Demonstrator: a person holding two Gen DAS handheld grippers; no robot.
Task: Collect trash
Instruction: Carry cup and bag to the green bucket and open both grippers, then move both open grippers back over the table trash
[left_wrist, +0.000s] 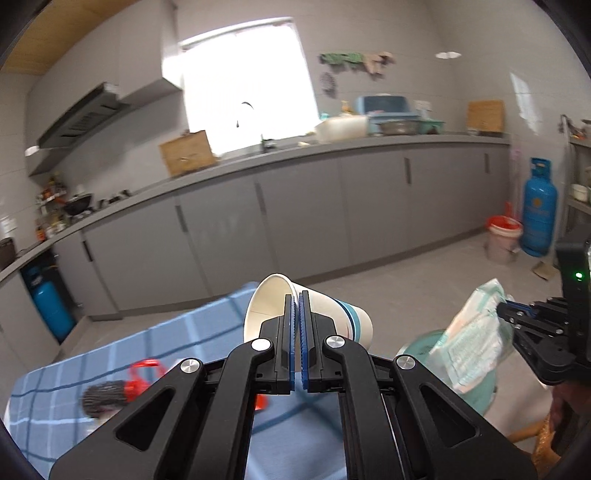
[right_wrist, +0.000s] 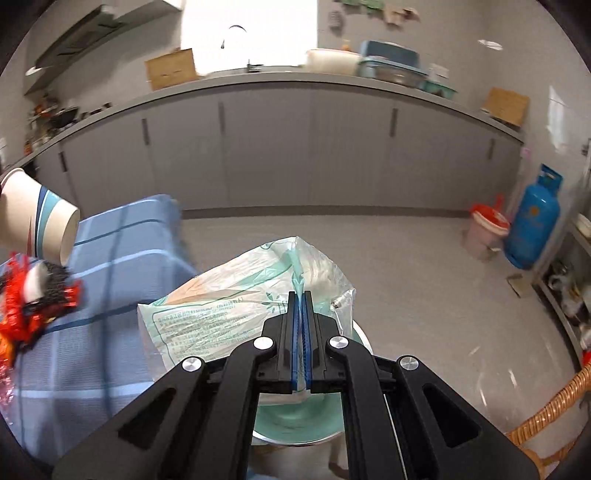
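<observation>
Jaws of the right gripper (right_wrist: 299, 295) are pressed together on the top fold of a plastic bag (right_wrist: 229, 306), which hangs in front of and left of them, directly over a green bin (right_wrist: 295, 421) whose rim shows just below. That is the relation the next move turns on: bag above the bin's mouth, so letting go would probably drop it in.

Left gripper (left_wrist: 297, 295) has its jaws pinched on the rim wall of a paper cup (left_wrist: 332, 317), one finger inside, one outside. The cup lies on its side, long axis running left to right, mouth to the left. It hangs above the blue checked counter (left_wrist: 147, 350), with the bin to its right, so the right gripper is nearer the bin.

Farther left on the counter lie a red wrapper (right_wrist: 22, 325) and a dark scrubber (left_wrist: 103, 397), not yet collected.
</observation>
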